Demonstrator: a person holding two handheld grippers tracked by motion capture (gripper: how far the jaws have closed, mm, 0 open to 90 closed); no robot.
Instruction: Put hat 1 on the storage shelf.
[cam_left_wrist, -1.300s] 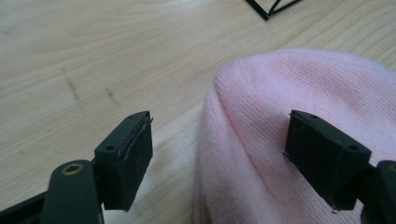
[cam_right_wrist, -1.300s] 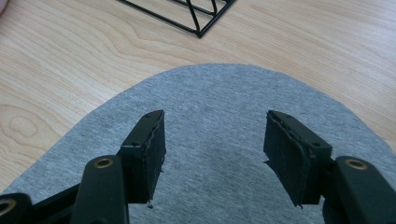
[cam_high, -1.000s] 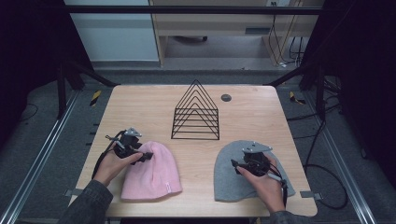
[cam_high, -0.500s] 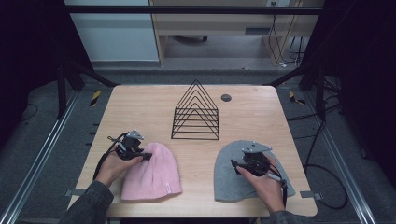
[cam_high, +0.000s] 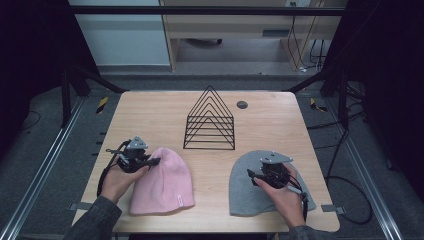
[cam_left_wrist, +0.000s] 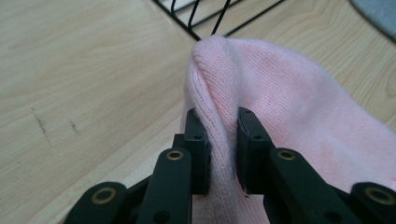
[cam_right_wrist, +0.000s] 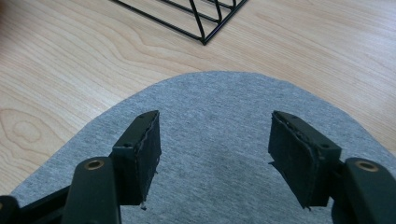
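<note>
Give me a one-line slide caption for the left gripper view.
Left gripper pinches a raised fold of the pink beanie on the wooden table.

on the pale wooden table (cam_high: 150, 107), the black wire triangular rack (cam_high: 210, 121) stands at the centre of the frame. the pink knitted beanie (cam_high: 165, 182) lies lower left of it, the grey knitted beanie (cam_high: 250, 187) lower right. a small dark round disc (cam_high: 242, 104) sits upper right of the rack.

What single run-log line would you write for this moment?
left gripper: just closed, pinching fold of pink beanie | right gripper: open above grey beanie | wire rack: empty
</note>
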